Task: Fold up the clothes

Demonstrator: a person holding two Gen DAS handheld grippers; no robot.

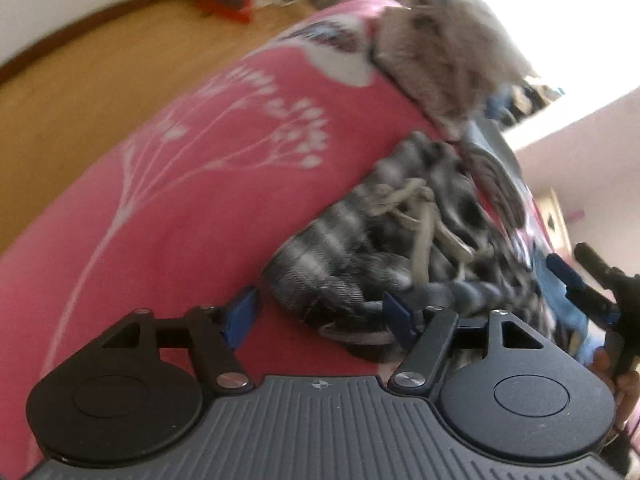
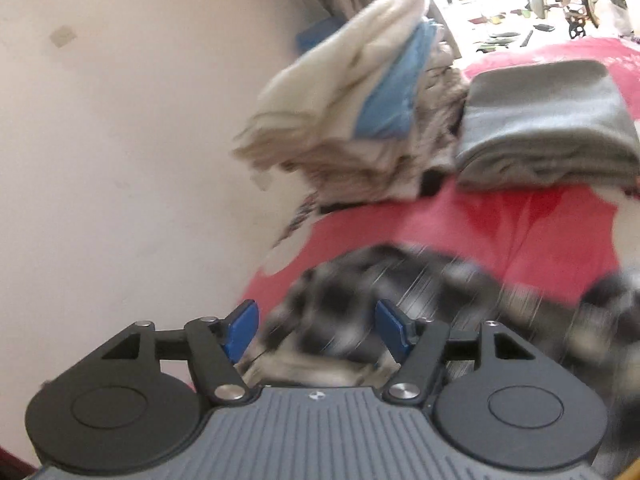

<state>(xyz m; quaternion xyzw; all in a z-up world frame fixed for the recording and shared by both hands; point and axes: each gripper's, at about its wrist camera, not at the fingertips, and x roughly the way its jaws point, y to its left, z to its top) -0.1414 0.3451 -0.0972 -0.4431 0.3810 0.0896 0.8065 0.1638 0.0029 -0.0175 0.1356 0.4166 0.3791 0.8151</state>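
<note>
A crumpled black-and-white plaid garment (image 1: 360, 248) with a pale drawstring (image 1: 420, 216) lies on the red bedspread (image 1: 168, 200). My left gripper (image 1: 318, 314) is open, its blue fingertips at the garment's near edge, with the right one touching the cloth. The right gripper shows at the far right of the left wrist view (image 1: 576, 284). In the right wrist view my right gripper (image 2: 314, 326) is open just over the same plaid garment (image 2: 400, 292), which is motion-blurred. Nothing is gripped.
A folded grey garment (image 2: 544, 128) and a pile of cream, blue and beige clothes (image 2: 360, 100) sit at the bed's far side by the wall. A beige cloth heap (image 1: 440, 56) lies beyond the plaid garment. Wooden floor (image 1: 100, 80) lies to the left.
</note>
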